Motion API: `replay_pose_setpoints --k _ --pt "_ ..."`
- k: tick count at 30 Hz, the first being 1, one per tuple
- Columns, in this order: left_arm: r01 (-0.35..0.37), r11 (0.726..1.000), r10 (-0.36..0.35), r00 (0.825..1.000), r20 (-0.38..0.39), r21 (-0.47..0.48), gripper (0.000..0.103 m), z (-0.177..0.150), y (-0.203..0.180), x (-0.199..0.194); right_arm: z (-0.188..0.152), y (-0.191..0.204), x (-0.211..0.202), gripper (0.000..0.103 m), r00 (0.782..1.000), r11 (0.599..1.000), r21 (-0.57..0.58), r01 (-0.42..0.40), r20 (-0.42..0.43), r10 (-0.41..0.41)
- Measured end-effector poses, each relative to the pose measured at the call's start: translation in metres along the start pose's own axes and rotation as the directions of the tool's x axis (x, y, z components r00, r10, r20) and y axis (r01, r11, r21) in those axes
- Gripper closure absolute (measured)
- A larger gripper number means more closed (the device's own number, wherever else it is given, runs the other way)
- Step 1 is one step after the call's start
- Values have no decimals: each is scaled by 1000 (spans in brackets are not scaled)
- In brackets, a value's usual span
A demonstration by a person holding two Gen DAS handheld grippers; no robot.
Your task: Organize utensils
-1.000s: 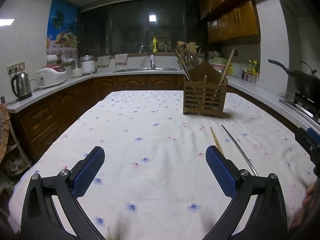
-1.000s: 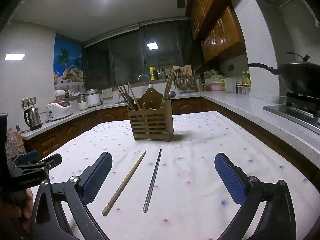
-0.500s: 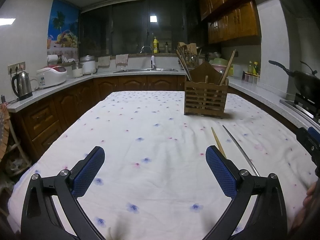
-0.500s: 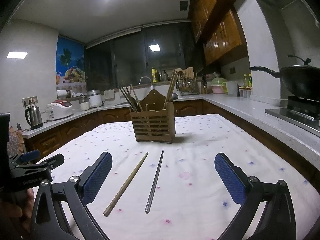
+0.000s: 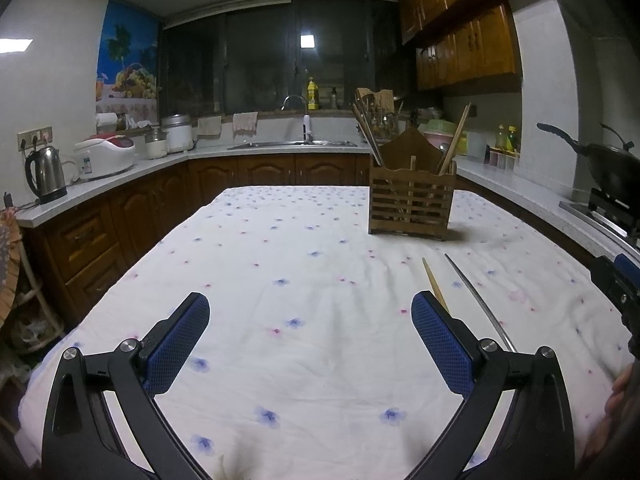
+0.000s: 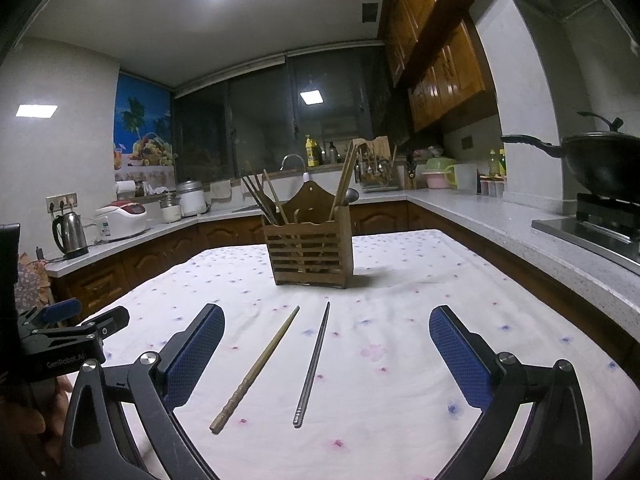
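Right gripper [image 6: 326,346]: jaws spread wide, empty, hovering over both loose chopsticks.
Left gripper [image 5: 310,330]: likewise wide and empty.
Change: barely any; slight camera drift.
Wooden chopstick [image 6: 258,366], metal chopstick [image 6: 314,360]: flat mid-tablecloth [image 6: 400,380].
Wooden utensil holder [image 6: 310,254]: near far edge, already stocked.

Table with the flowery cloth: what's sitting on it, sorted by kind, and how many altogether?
Wooden chopstick: 1
Metal chopstick: 1
Wooden holder with utensils standing in it: 1
Total: 3 things on the cloth. Both chopsticks lie loose in front of the holder; both handheld tools hover open, gripping nothing.
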State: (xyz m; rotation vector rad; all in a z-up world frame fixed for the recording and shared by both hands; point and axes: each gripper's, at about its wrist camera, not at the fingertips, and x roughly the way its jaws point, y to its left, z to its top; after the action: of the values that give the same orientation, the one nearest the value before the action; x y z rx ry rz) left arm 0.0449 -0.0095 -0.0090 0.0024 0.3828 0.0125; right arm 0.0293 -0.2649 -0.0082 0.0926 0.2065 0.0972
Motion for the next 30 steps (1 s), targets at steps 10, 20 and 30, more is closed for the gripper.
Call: replay_pose_setpoints --k 10,20,30 --pt "-13 1000 13 1000 3 -2 0 1 -2 0 0 1 0 0 1000 1000 1 -3 4 3" --pt "-10 1000 10 1000 13 2 0 3 -4 -3 0 2 -1 0 1000 1000 0 -5 7 5" --pt "-9 1000 9 1000 22 5 0 3 -7 -5 1 3 -2 0 1000 1000 2 -9 11 9"
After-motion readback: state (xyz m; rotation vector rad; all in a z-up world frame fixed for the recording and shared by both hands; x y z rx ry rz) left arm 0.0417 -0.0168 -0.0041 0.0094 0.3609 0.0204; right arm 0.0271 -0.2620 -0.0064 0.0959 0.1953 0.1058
